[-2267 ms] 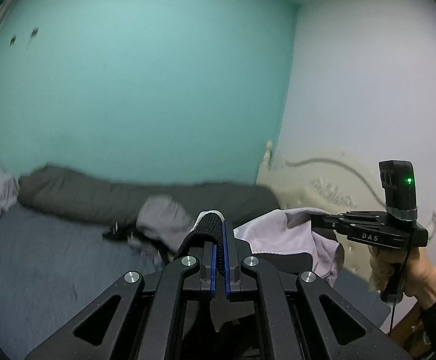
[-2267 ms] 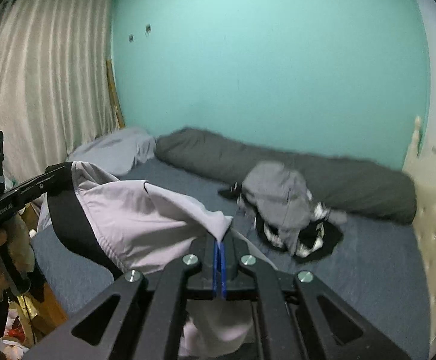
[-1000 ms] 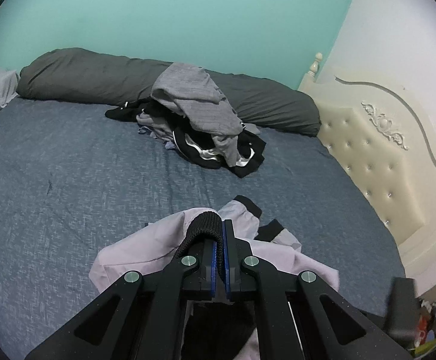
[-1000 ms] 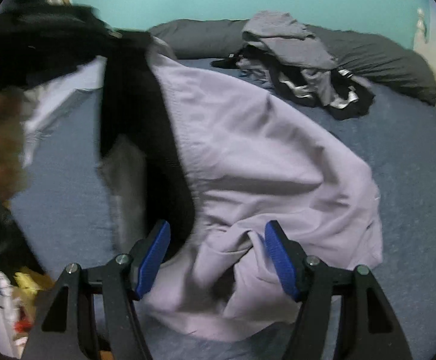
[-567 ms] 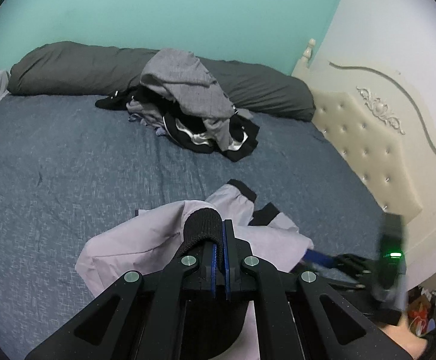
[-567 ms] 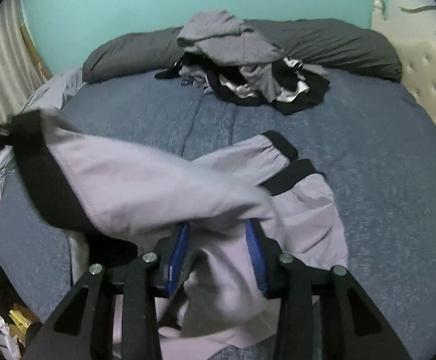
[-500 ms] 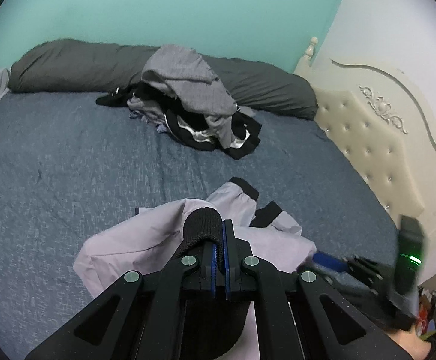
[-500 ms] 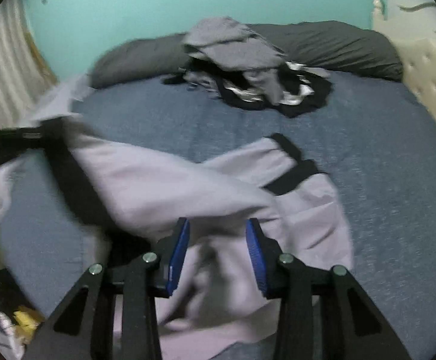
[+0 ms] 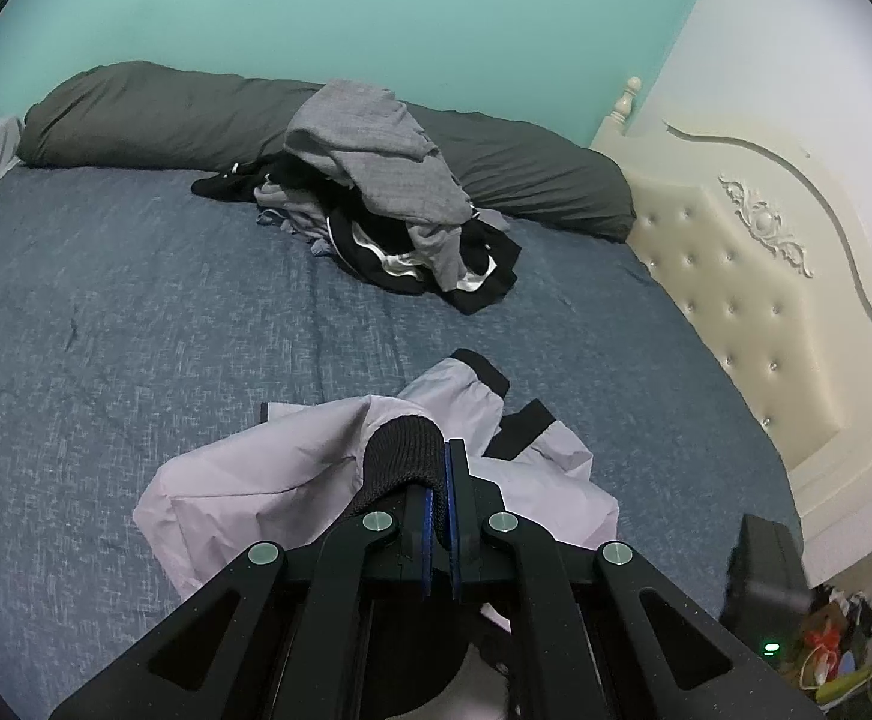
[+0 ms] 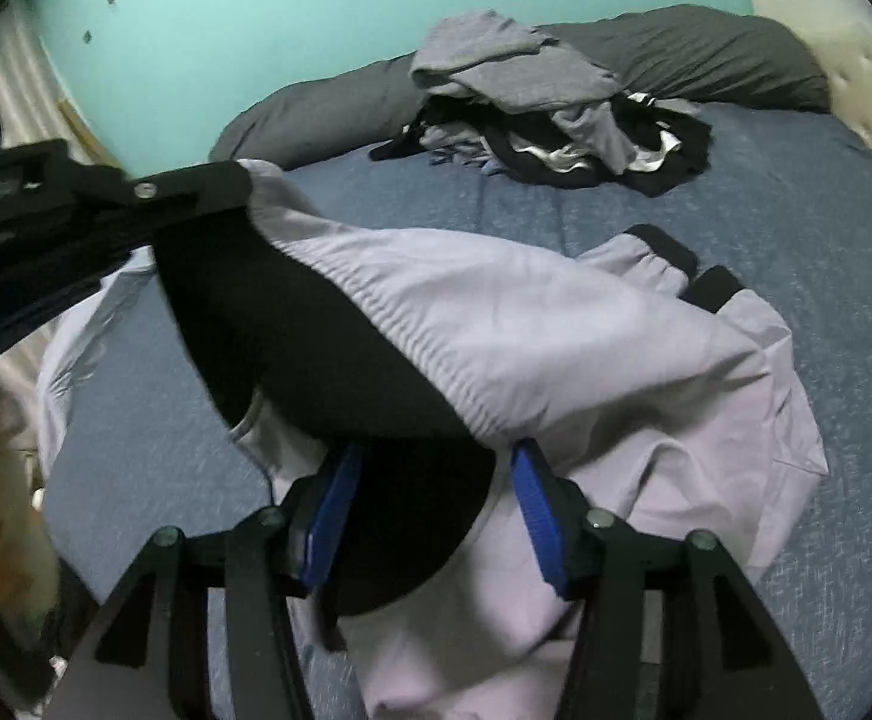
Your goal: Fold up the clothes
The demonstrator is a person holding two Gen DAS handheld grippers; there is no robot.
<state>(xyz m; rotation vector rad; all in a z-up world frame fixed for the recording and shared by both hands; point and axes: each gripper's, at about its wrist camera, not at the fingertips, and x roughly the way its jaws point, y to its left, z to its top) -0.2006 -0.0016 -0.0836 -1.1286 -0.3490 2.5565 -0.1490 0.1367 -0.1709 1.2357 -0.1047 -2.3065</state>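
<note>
Folding has only just begun: the pale lilac jacket with black knit cuffs and hem point(image 9: 291, 474) is spread in a crumpled heap on the blue bed cover point(image 9: 135, 312), and no neat fold is seen yet. Its black knit hem is pinched tight in the shut jaws of the left gripper point(image 9: 439, 480) and lifted off the bed. The jaws of the right gripper point(image 10: 436, 516) have just been opening and stand partly apart, with black and lilac cloth lying between them, not squeezed. A messy pile of grey and black clothes point(image 9: 387, 204) is left waiting farther back, against a long dark grey pillow point(image 9: 153, 114). A cream padded headboard point(image 9: 754, 276) and a teal wall point(image 9: 345, 6) are seen behind.
</note>
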